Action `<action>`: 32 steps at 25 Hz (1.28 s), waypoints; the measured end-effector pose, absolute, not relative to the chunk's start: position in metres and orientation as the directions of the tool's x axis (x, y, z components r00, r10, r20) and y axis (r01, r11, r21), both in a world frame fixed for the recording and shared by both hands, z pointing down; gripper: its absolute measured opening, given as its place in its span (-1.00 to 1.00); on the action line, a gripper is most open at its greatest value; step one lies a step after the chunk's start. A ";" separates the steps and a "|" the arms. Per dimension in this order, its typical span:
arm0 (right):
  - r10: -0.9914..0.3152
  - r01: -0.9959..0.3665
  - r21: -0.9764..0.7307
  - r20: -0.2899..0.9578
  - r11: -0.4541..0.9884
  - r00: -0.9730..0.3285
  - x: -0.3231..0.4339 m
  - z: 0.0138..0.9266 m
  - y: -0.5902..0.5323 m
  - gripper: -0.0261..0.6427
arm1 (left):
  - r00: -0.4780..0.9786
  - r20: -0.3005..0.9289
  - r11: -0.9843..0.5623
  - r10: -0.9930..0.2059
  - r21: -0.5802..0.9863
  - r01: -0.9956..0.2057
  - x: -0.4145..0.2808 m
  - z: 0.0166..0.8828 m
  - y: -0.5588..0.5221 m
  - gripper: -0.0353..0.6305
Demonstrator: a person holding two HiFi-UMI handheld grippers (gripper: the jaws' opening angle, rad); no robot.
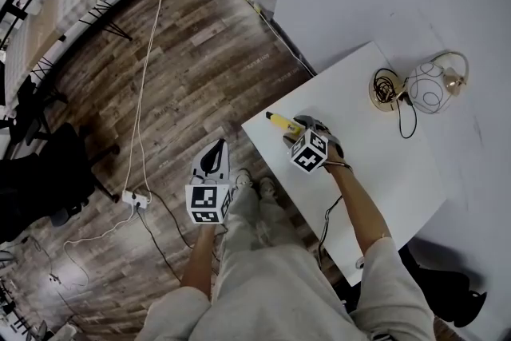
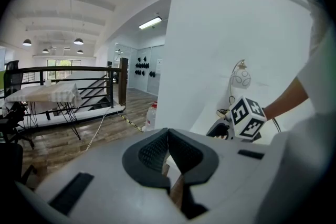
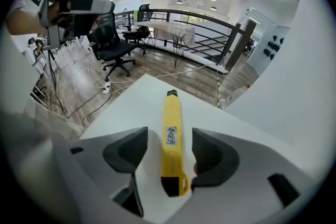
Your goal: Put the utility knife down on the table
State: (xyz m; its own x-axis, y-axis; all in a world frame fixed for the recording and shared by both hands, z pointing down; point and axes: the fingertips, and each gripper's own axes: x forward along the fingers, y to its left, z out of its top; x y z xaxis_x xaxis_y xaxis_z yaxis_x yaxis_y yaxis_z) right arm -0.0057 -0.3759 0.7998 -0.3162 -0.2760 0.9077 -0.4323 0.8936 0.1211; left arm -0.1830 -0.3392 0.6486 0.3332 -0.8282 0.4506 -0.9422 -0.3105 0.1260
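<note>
Yellow plastic utility knife point(image 3: 172, 149) lies flat on the white tabletop point(image 3: 137, 99), ungripped.
The right tongs point(image 3: 169, 140) stand wide astride it near the tabletop's corner, with a clear gap at the left pad, so the knife seems to rest by its own weight. The left tongs point(image 2: 168, 138), pressed together and empty, hang aside over the brown wooden floor point(image 1: 200, 52), out of the way.

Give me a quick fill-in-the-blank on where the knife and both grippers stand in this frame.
1. The utility knife lying on the white table is ____ in colour.
2. The right gripper has its jaws ____ on either side of the knife, not pressing on it.
3. The left gripper, jaws shut and empty, hangs beside the table over the wooden ____.

Missing words: yellow; open; floor
</note>
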 end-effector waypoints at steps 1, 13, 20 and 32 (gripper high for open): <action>-0.270 -0.433 0.110 0.905 0.895 -0.328 -0.006 0.800 -0.375 -0.10 | 0.332 0.451 -0.310 -0.829 0.125 -0.942 -0.182 0.649 -0.339 -0.88; -0.421 -0.580 0.130 0.814 0.804 -0.401 -0.003 0.758 -0.373 -0.39 | 0.331 0.443 -0.311 -0.833 0.119 -0.943 -0.182 0.645 -0.336 -0.88; -0.530 -0.694 0.122 0.741 0.710 -0.413 0.006 0.725 -0.371 -0.63 | 0.332 0.434 -0.317 -0.837 0.109 -0.942 -0.180 0.637 -0.340 -0.88; -0.706 -0.880 0.026 0.608 0.474 -0.362 0.036 0.668 -0.359 -0.93 | 0.328 0.404 -0.322 -0.854 0.084 -0.943 -0.178 0.611 -0.342 -0.88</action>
